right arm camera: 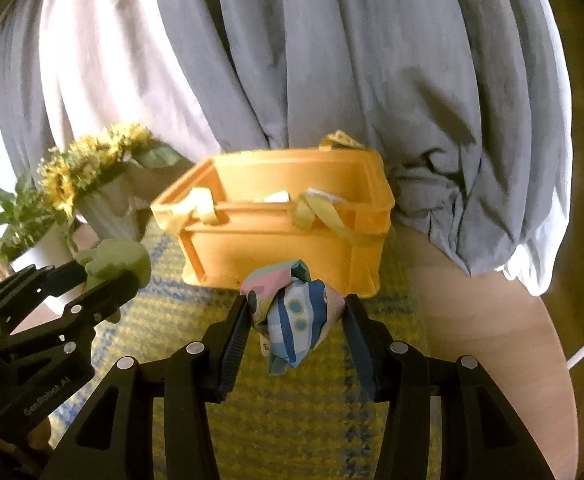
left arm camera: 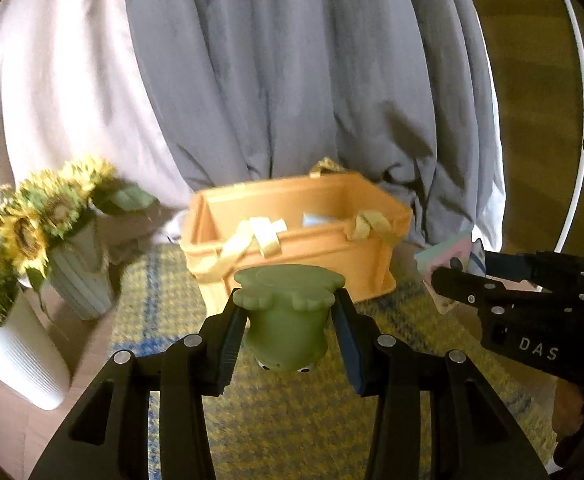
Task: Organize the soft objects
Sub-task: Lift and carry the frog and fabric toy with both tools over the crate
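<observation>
- The green frog toy (left arm camera: 286, 312) sits in the middle of the left wrist view, upside down, with its eyes pointing to the bottom of the frame and its flat feet up.
- The left gripper (left arm camera: 288, 334) has closed partway on the frog, one pad on each side of its round body.
- The frog looks squishy, light and smooth. I think a squeeze around its fat middle is best, because the feet are thin and could slip out.
- The pastel cloth toy (right arm camera: 292, 312) is in the middle of the right wrist view. It is pink, blue and green with little round dots, and it looks crumpled.
- The right gripper (right arm camera: 297, 332) is pinched on it from both sides, with a floppy end hanging down.
- It looks very soft and light, so it will bend and droop. Hold the thick, bunched part, not the loose end.
- The orange bin (left arm camera: 296, 240) is just past both toys, above them in each frame. It looks hard and smooth, with straight walls and an open top.
- Pale yellow straps (left arm camera: 260, 236) hang over its front edge, and something light lies inside.
- I think both toys go in the bin, and neither is in yet.
- Under it all is a yellow and blue woven mat (right arm camera: 292, 420), which looks bumpy.
- At the left are sunflowers (left arm camera: 40, 216) in a ribbed vase and a white pot (left arm camera: 24, 356).
- A big grey curtain (right arm camera: 332, 60) fills the top of the frame.
</observation>
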Demonstrator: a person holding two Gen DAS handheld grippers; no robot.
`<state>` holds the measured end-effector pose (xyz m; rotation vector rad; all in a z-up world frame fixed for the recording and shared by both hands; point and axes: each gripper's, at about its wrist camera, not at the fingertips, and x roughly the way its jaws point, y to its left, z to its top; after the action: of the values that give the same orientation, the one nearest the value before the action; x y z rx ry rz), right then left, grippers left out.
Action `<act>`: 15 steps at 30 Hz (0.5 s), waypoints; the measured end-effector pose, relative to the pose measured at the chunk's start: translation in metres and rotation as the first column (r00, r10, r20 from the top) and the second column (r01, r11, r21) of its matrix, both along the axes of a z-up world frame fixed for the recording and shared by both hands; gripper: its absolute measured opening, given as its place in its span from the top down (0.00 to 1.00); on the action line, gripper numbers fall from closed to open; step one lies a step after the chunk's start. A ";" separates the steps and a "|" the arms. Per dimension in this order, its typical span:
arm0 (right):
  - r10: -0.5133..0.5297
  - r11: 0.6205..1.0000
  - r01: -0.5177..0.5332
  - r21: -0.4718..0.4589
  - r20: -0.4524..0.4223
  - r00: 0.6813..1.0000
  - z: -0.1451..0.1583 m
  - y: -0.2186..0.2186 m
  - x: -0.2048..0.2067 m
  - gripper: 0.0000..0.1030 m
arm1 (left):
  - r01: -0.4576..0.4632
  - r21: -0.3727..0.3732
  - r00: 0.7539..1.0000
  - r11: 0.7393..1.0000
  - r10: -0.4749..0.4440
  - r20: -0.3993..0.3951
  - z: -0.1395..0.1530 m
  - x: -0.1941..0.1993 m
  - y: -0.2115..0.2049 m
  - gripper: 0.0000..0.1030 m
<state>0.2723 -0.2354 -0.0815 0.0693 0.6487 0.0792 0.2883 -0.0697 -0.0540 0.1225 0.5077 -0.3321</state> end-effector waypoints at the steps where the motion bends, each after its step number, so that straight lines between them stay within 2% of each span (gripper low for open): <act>1: -0.002 1.000 0.002 0.001 0.015 1.000 0.004 0.001 -0.002 0.53 | -0.003 -0.003 1.000 1.000 0.003 0.011 0.004 -0.001 0.001 0.59; 15: -0.037 0.999 0.032 0.026 0.187 0.982 0.057 0.005 -0.010 0.53 | -0.017 -0.048 0.983 0.999 0.026 0.184 0.056 -0.001 0.007 0.59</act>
<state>0.2626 -0.2305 -0.0241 0.0938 0.4584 0.0589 0.2868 -0.0629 0.0024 0.1022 0.3171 -0.3078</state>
